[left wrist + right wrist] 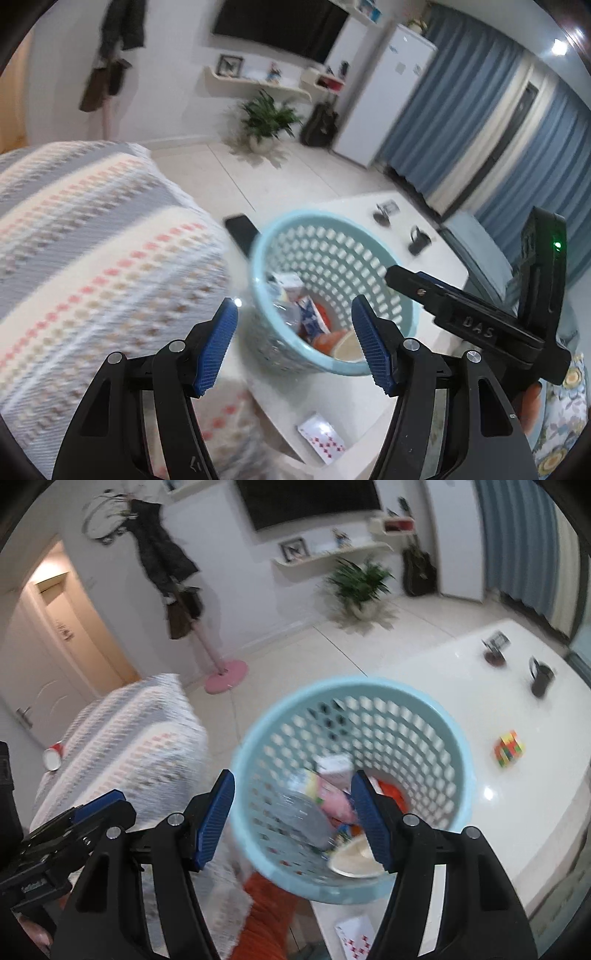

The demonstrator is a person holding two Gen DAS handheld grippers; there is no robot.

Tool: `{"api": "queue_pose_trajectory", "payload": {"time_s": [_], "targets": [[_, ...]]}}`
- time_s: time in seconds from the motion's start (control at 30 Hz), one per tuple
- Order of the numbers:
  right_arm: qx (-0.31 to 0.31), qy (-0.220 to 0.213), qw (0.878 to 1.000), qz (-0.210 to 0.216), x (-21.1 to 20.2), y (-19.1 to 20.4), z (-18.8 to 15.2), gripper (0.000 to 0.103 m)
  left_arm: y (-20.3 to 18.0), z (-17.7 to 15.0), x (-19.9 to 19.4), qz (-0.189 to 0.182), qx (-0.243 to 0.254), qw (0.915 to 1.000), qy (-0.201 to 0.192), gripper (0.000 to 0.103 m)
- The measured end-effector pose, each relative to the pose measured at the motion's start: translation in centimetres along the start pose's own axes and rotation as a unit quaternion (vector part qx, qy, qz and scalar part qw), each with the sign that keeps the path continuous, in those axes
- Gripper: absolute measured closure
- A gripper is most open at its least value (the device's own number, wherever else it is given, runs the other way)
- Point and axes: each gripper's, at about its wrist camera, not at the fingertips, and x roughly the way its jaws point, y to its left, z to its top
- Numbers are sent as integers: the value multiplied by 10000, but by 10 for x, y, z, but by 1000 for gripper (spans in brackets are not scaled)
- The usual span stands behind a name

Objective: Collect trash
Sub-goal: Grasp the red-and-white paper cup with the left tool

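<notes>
A light blue perforated basket (376, 247) stands on the white table (347, 402) and holds trash: cartons, a clear plastic bottle and a paper bowl. It also shows in the right wrist view (436, 720). My left gripper (295, 343) is open and empty, just in front of the basket's near rim. My right gripper (293, 819) is open and empty above the basket's near side; it also appears in the left wrist view (410, 282). A red-and-white paper cup (53, 757) lies on the striped blanket (122, 734). The frames are motion-blurred.
A playing card (322, 442) lies on the table near its front edge. A black mug (540, 677), a small dark dish (494, 657) and a colourful cube (509, 748) sit on the table. A black phone (242, 229) lies behind the basket.
</notes>
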Motion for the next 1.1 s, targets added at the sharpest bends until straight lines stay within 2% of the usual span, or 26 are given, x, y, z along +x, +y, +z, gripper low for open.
{"api": "queue_pose_trajectory", "payload": {"time_s": [0.17, 0.27, 0.37, 0.57, 0.63, 0.73, 0.8, 0.87, 1.03, 1.1], "targets": [[-555, -254, 9973, 407, -7, 65, 12, 41, 50, 8, -54, 272, -575, 9962, -593, 35], [-978, -332, 9924, 666, -3, 115, 16, 41, 89, 10, -90, 610, -999, 9886, -944, 35], [-1344, -308, 9863, 906, 7, 165, 17, 41, 133, 10, -125, 1130, -1410, 9764, -1182, 33], [-1903, -215, 9744, 1179, 36, 247, 7, 42, 204, 5, -179, 1660, -2126, 9505, -1542, 33], [-2088, -198, 9703, 1205, 49, 271, 1, 42, 228, 7, -196, 1955, -2318, 9387, -1637, 33], [-2391, -268, 9643, 1106, 61, 294, -10, 43, 262, 12, -217, 2183, -2604, 9239, -1760, 31], [-2586, -284, 9611, 924, 69, 309, -20, 43, 282, 19, -224, 2284, -2752, 9173, -1750, 29], [-2631, -193, 9592, 1018, 77, 319, -26, 43, 294, 22, -222, 2356, -2807, 9149, -1691, 25], [-2677, -68, 9583, 1002, 90, 323, -34, 43, 324, 42, -195, 2627, -3054, 9047, -1386, 24], [-2615, -102, 9587, 1117, 87, 317, -33, 43, 336, 49, -183, 2691, -3134, 9019, -1265, 24]]}}
